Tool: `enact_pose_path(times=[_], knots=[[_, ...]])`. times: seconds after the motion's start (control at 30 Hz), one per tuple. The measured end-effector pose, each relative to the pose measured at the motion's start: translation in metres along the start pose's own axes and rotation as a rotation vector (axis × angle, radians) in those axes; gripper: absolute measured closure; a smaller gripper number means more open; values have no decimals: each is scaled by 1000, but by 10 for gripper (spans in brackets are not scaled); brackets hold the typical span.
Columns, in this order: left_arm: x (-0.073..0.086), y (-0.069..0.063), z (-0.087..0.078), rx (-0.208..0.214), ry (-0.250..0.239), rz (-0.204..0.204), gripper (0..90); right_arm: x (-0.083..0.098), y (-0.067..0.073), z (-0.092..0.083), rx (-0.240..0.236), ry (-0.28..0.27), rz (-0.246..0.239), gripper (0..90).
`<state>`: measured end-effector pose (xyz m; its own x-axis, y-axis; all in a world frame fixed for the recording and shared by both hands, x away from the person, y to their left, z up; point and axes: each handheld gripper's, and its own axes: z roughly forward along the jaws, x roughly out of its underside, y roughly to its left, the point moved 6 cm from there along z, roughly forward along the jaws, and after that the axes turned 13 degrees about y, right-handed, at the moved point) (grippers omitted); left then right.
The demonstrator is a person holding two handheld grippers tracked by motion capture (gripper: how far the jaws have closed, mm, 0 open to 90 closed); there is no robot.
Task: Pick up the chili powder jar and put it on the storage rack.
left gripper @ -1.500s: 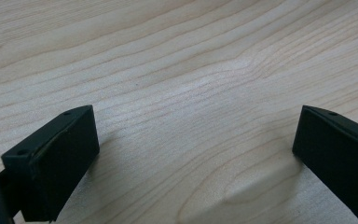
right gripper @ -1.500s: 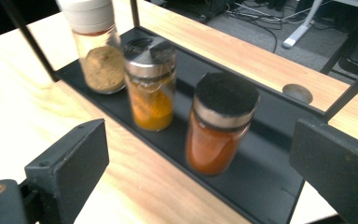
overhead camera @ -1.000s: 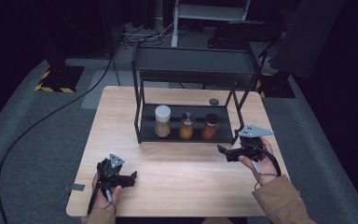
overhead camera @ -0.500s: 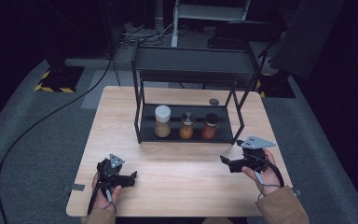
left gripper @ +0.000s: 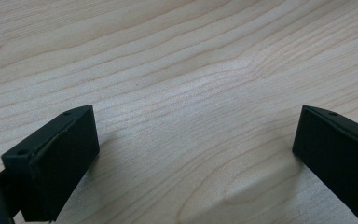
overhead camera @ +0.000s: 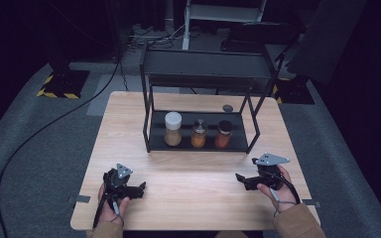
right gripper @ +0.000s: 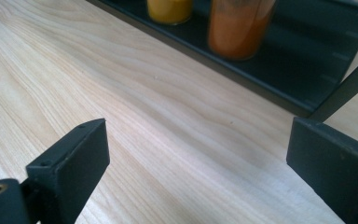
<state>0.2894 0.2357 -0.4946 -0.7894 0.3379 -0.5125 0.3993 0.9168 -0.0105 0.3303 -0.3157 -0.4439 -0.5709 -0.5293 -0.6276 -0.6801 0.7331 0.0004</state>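
High view: wooden surface (overhead camera: 188, 163) carries a black two-tier rack (overhead camera: 198, 99), taken as landmark. On its lower shelf stand three jars: white-lidded jar (overhead camera: 172, 129) at left, yellow-filled jar (overhead camera: 198, 134) in the middle, orange-filled jar (overhead camera: 223, 134) at right, each apart from its neighbour. Right claw (overhead camera: 239, 177) rests in front of the rack's right end, jaws apart, empty; left claw (overhead camera: 141, 188) sits before its left end, likewise apart. Judgement: the jars look rigid, smooth, likely breakable, moderately heavy; grip the body just below the lid.
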Motion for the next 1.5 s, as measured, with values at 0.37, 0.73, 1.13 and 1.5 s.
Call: enact_pose_path(times=[0.37,0.73,1.13,1.5], knots=[[0,0,0,-1,1,1,1,15,-2,15,35,46,6,48],[0,0,0,0,0,0,1,25,-5,23,43,72,14,46],[0,0,0,-1,0,1,1,32,-9,26,41,88,32,46],[0,0,0,0,0,0,1,39,-11,31,47,102,43,34]])
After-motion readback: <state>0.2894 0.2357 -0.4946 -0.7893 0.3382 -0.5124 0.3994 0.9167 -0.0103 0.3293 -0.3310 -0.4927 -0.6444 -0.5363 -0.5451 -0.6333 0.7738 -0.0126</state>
